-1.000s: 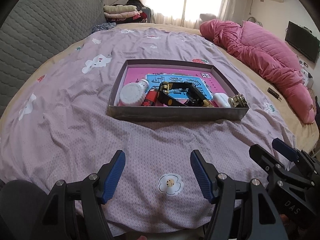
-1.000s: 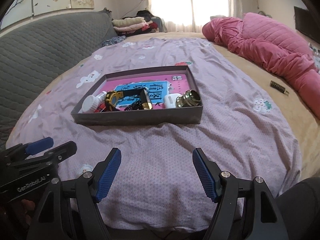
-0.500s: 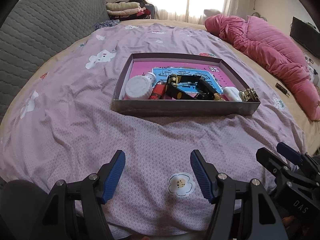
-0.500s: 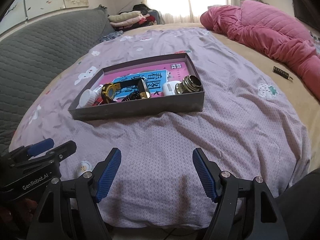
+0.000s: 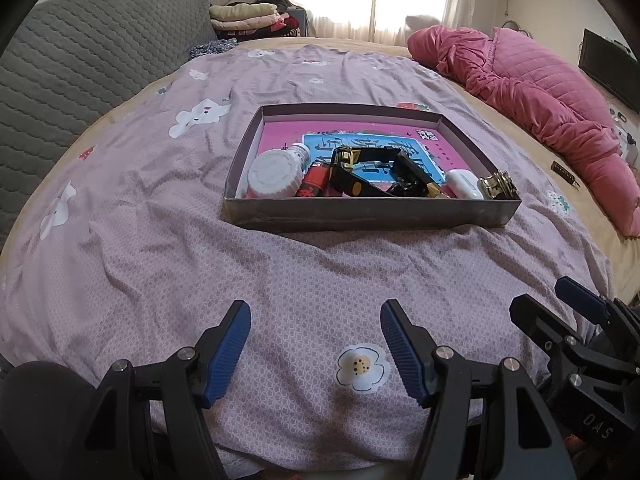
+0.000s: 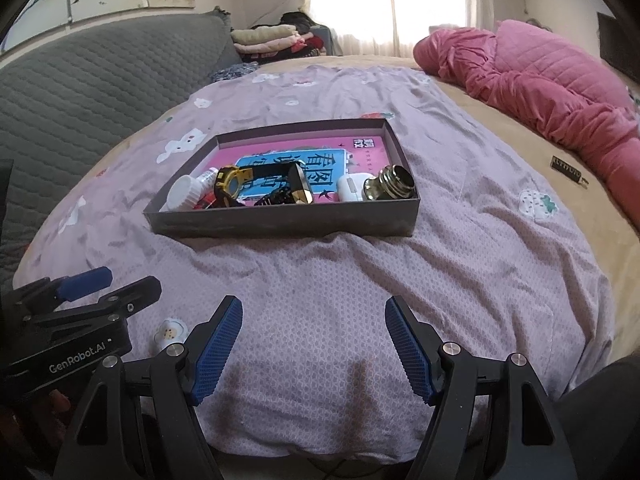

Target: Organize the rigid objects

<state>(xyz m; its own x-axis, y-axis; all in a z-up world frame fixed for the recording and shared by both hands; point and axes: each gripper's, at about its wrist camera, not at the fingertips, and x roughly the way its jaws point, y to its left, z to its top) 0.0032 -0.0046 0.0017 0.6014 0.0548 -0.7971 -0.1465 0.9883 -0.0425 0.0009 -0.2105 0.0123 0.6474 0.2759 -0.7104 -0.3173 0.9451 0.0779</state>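
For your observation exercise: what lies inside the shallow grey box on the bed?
Inside the box: white-capped bottle, red tube, black-and-gold watch, white case, brass fitting, all on a pink printed sheet, partly covered.

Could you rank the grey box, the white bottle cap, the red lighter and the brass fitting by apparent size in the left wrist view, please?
1. grey box
2. white bottle cap
3. red lighter and brass fitting: these look alike, and the box wall partly hides both, so I will not rank them.

Both wrist views facing shared tray (image 5: 372, 212)
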